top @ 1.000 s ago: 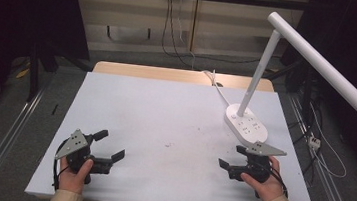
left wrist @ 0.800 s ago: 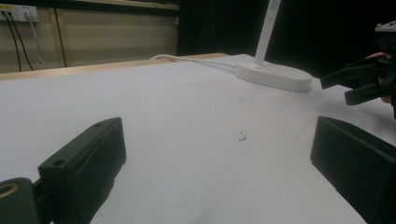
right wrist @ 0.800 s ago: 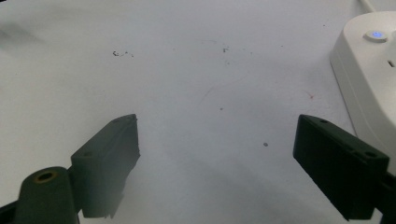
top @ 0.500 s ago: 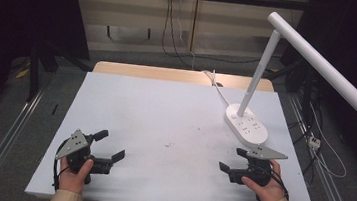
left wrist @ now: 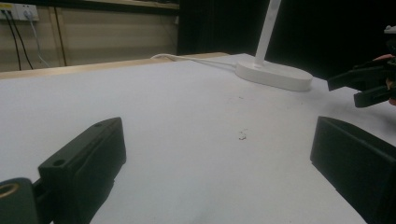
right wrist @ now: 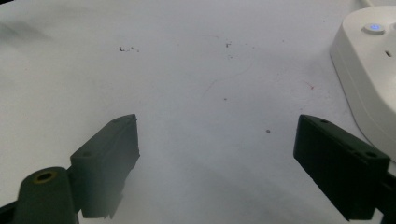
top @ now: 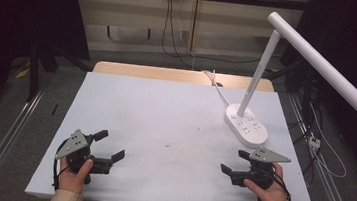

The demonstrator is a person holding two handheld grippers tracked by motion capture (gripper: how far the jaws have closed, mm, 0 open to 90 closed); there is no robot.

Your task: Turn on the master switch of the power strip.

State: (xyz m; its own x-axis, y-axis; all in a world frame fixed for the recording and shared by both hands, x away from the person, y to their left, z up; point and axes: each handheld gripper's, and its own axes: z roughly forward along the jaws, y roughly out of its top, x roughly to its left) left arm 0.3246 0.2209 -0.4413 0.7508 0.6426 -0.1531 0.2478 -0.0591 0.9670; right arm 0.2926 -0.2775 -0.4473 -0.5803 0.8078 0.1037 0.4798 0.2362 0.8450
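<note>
Nothing has shifted in the last second: the right tool [top: 234, 163], jaws apart and empty, waits just in front of the lamp base [top: 246, 127]; the left tool [top: 110, 146], also apart, rests well left of it on the tabletop [top: 165, 114].
</note>
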